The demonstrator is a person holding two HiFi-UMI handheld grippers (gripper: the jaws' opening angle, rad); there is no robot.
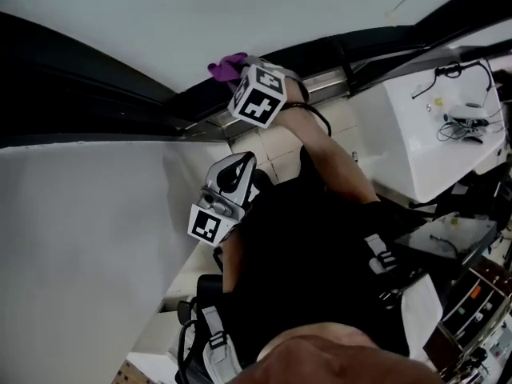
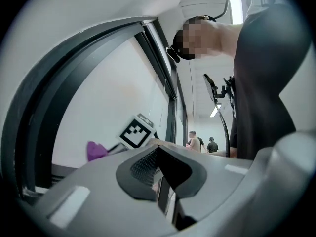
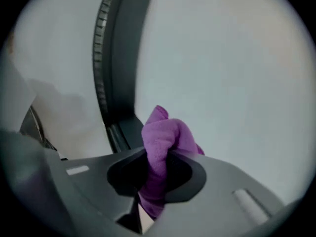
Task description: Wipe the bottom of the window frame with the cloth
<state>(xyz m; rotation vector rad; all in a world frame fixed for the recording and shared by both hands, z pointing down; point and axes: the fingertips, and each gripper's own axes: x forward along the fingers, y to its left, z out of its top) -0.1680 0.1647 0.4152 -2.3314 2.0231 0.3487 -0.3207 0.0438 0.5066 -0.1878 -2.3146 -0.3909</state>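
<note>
A purple cloth [image 1: 226,66] [image 3: 165,142] is bunched between the fingers of my right gripper [image 3: 157,169], which is shut on it. In the head view that gripper [image 1: 238,77], with its marker cube [image 1: 258,94], holds the cloth against the dark window frame [image 1: 104,94] below the pale glass. The right gripper view shows the frame's dark rail [image 3: 121,58] running just left of the cloth. My left gripper [image 1: 232,174] hangs lower, away from the frame, over the white wall; its jaws [image 2: 158,149] look shut with nothing in them. From there the cloth [image 2: 96,149] shows far off.
A white box [image 1: 436,126] with cables on top stands at the right below the sill. A white wall panel [image 1: 88,230] fills the lower left. Equipment and a desk [image 1: 472,294] crowd the lower right. Distant people [image 2: 200,143] show in the left gripper view.
</note>
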